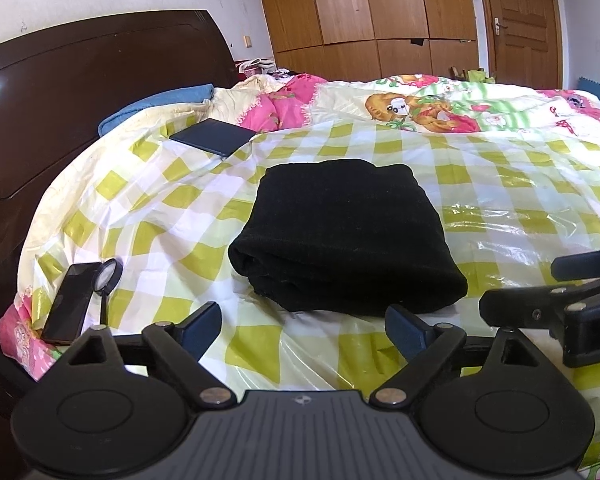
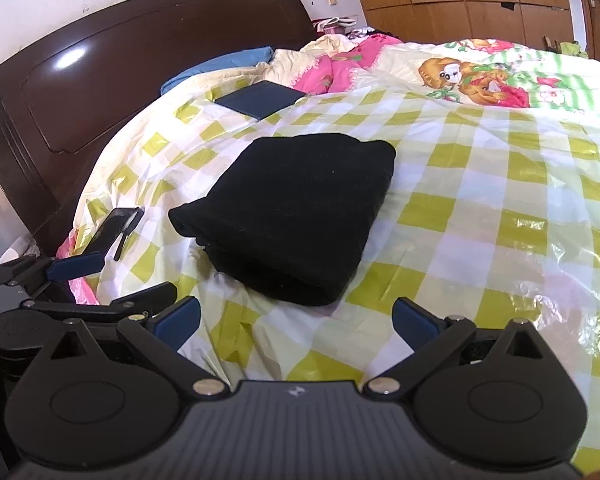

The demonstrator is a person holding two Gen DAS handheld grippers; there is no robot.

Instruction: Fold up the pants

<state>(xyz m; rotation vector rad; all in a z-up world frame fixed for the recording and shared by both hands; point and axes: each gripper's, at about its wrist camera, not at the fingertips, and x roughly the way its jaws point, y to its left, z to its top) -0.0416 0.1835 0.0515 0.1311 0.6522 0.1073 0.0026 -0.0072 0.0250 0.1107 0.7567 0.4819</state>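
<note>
The black pants [image 1: 344, 236] lie folded into a thick compact rectangle on the yellow-and-white checked plastic sheet [image 1: 500, 168] that covers the bed. They also show in the right wrist view [image 2: 296, 212]. My left gripper [image 1: 304, 330] is open and empty, just short of the bundle's near edge. My right gripper [image 2: 296, 320] is open and empty, also just short of the near edge. Each gripper shows at the side of the other's view: the right one [image 1: 560, 304], the left one [image 2: 100, 284].
A dark phone [image 1: 70, 304] with a ring stand lies at the sheet's left edge. A dark blue notebook [image 1: 214, 136] lies near the brown headboard [image 1: 60, 120]. A cartoon quilt [image 1: 420, 108] covers the far bed. Wooden wardrobes [image 1: 360, 20] stand behind.
</note>
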